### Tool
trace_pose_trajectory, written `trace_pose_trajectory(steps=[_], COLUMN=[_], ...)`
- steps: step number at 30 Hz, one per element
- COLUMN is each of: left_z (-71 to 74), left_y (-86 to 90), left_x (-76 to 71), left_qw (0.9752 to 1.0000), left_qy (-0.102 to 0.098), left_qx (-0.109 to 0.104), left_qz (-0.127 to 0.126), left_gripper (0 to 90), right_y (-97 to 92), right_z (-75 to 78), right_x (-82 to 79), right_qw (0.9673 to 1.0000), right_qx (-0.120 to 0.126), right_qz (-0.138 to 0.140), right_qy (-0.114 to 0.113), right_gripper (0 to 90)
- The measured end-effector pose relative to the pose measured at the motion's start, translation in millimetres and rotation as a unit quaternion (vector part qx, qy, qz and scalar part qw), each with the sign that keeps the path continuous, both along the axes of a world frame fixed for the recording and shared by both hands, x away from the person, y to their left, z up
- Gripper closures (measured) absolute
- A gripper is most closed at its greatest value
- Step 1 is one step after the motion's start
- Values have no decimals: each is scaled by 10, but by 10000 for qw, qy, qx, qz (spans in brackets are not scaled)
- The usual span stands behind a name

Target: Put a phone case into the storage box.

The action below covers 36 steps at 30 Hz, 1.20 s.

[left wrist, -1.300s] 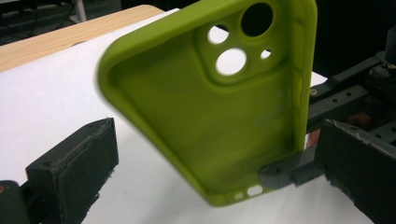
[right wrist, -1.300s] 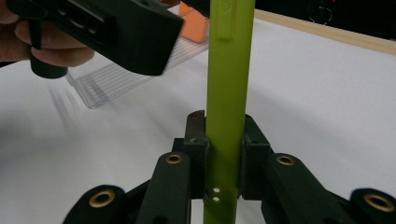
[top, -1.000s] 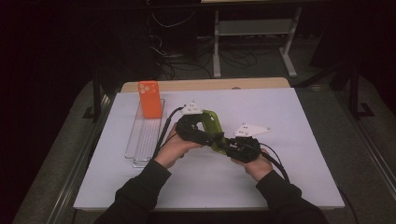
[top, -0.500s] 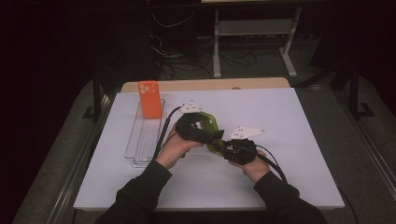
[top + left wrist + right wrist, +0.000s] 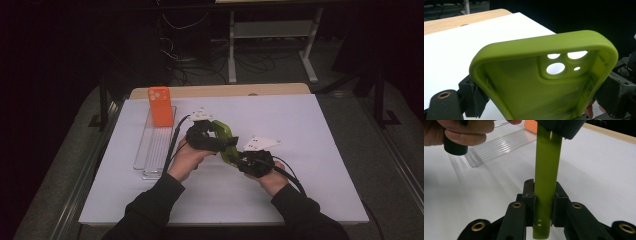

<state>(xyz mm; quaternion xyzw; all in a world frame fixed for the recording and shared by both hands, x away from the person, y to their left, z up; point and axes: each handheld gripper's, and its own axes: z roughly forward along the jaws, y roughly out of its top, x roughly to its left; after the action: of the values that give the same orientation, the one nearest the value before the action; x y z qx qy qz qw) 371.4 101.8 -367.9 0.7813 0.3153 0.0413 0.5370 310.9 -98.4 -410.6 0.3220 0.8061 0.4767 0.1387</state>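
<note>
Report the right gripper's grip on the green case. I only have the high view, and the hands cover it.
Observer: In the right gripper view, the right gripper is shut on the green case, with one pad on each flat face near one end.
Operator: Now give me the left one.
Observer: In the left gripper view, the left gripper spans the case's width. Its jaws have just been closing with the case between them, and the pads meet both long sides.
Operator: Tell me which way the case faces.
Observer: Its hollow inside faces the left gripper's camera, and the camera cut-outs are at the far end.
</note>
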Motion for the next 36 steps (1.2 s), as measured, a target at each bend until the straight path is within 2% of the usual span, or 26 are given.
trace_pose_trajectory(steps=[1,3,5,7,10,18,21,23,28,36], left_z=[3,15,31,51,82,246,322,375,500,694], left_y=[-1,-5,22,50,71,179,247,296,418,621], left_x=[1,-6,17,39,74,171,222,252,310,399], left_qw=[10000,9999,9999,9997,9997,9990,9985,9980,9970,9944], left_qy=[10,-82,-97,-125,-116,-227,-278,-313,-403,-499], left_qx=[-6,79,110,171,122,206,217,288,329,441], left_qz=[-21,51,46,75,150,335,417,457,572,818], left_gripper=[128,136,137,138,139,140,140,140,140,140], right_y=[-4,-11,-38,-71,-151,-411,-504,-572,-691,-809], right_z=[1,5,14,26,43,14,-26,-49,-89,-182], right_x=[7,16,15,4,-8,-65,-68,-91,-127,-219], right_qw=[10000,10000,9998,9996,9995,9993,9985,9988,9987,9982], right_qx=[27,3,-7,-18,-86,-57,-91,-184,-214,-323], right_qz=[33,67,86,109,147,-81,-151,-240,-302,-396], right_qy=[10,66,176,241,252,358,511,397,340,318], right_gripper=[715,586,499,462,407,217,129,115,19,0])
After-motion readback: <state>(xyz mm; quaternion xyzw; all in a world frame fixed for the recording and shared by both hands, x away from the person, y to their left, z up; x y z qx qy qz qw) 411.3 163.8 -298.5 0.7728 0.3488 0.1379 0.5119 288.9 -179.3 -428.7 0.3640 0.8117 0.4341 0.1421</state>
